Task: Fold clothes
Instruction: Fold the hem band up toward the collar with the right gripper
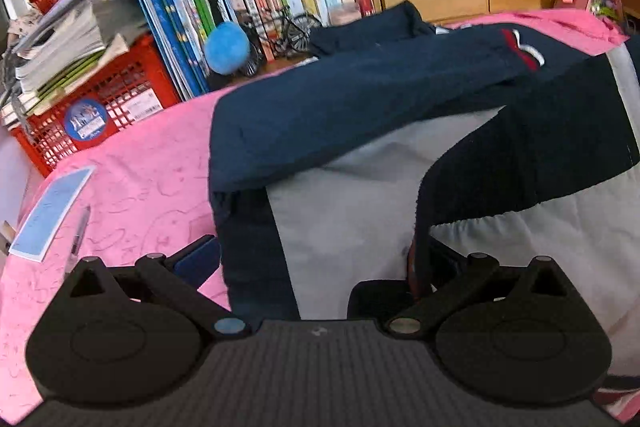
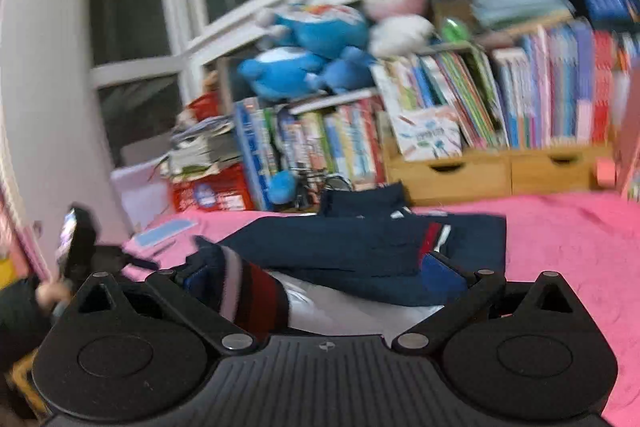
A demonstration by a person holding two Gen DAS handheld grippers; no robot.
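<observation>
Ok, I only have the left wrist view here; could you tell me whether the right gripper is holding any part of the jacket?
Observer: No. The right gripper is wide open, and the jacket lies beyond its fingers.
Operator: Thank you. Is any fabric touching it?
Observer: Yes, a cuff striped red, white and navy lies across the finger on the picture's left.
Operator: And is there room beside the jacket on that side?
Observer: Yes, a broad stretch of bare pink cover shows to the jacket's right.
</observation>
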